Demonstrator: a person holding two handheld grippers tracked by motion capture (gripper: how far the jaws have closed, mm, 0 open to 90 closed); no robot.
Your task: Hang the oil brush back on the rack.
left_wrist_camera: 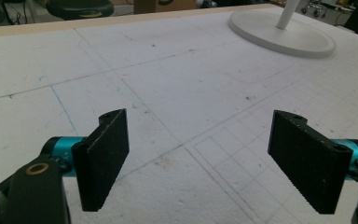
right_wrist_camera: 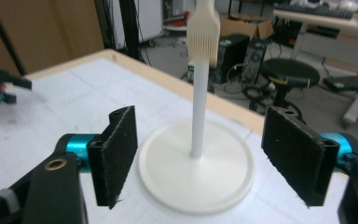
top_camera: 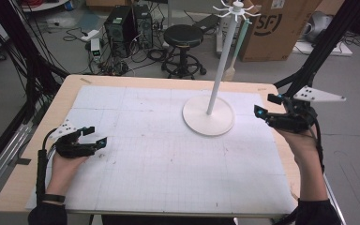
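Toward the far right part of the light wooden desk (top_camera: 28,183), on its white gridded mat (top_camera: 168,154), stands a white stand with a flat round base and a thin smooth pole (top_camera: 208,117). Its long axis is upright, the pole rising to a crown of small white hooks (top_camera: 236,8). A pale brush with a wooden handle and cream bristles (right_wrist_camera: 204,39) hangs beside the pole, bristles pointing down, its long axis also vertical.

Near the desk's left edge, the left gripper (top_camera: 96,137) is held just above the mat, its flat, rough-textured black jaws spread wide with nothing between them, pointing toward the stand. At the right edge, the right gripper (top_camera: 267,107) hovers higher, jaws likewise spread and empty, aimed at the stand's base, which lies between the pads in the right gripper view. Beyond the far edge sits a black round stool (top_camera: 183,37).
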